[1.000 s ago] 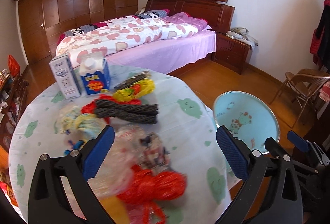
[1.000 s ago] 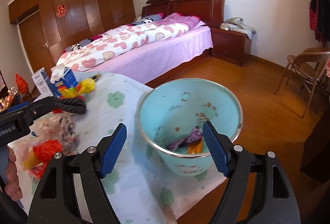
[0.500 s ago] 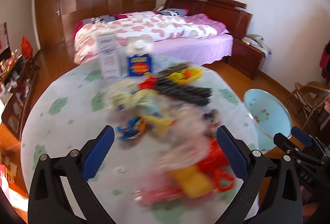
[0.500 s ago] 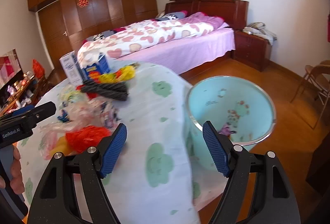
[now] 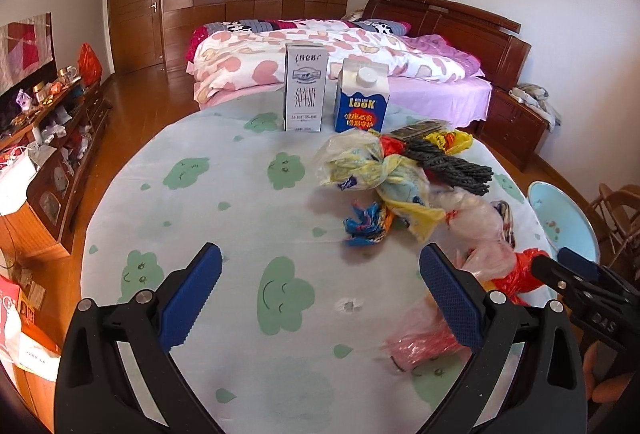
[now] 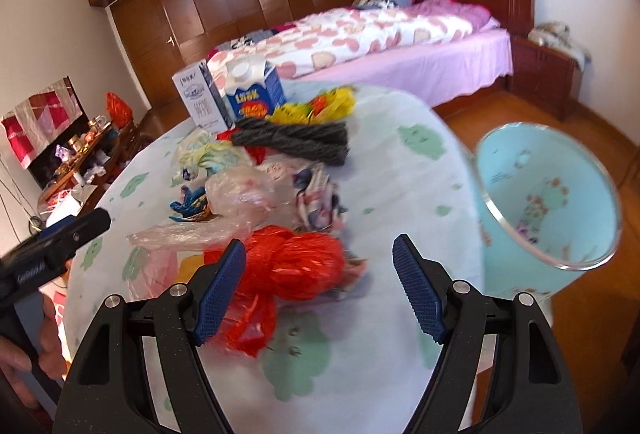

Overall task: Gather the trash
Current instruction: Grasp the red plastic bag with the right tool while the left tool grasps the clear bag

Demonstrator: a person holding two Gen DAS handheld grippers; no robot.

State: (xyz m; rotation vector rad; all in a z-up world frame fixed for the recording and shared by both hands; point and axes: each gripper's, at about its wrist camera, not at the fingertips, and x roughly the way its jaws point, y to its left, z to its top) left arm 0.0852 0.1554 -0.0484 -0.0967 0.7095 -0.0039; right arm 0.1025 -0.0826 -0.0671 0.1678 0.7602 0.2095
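From the left wrist view, the left gripper (image 5: 320, 294) has swung away from the trash heap over the last second: where the wrappers sat between its blue pads before, only bare cloud-print tablecloth (image 5: 224, 226) lies between them now. The heap is off to its right and ahead, with the blue-and-orange wrapper (image 5: 366, 228) just beyond the right pad and the knotted yellow bag (image 5: 372, 166) farther on. Two cartons stand well ahead at the far edge, the white milk carton (image 5: 305, 87) beside the blue juice carton (image 5: 362, 96). Its jaws stand wide apart and hold nothing. It points down at a slant toward the table. I'd say this hand is lining up a fresh approach, not picking yet.

From the right wrist view, the right gripper (image 6: 320, 290) has turned off the pale blue bin (image 6: 548, 202), which was straight ahead a second ago and now stands to its right, beside the table's edge. The red plastic bag (image 6: 292, 266) sits right at its left pad and partly between the jaws; the picture is too blurred to tell whether the pad touches it. The jaws are spread wide and grip nothing. It also tilts down toward the tabletop. That red bag looks like the next piece for the bin, which already holds a few scraps.
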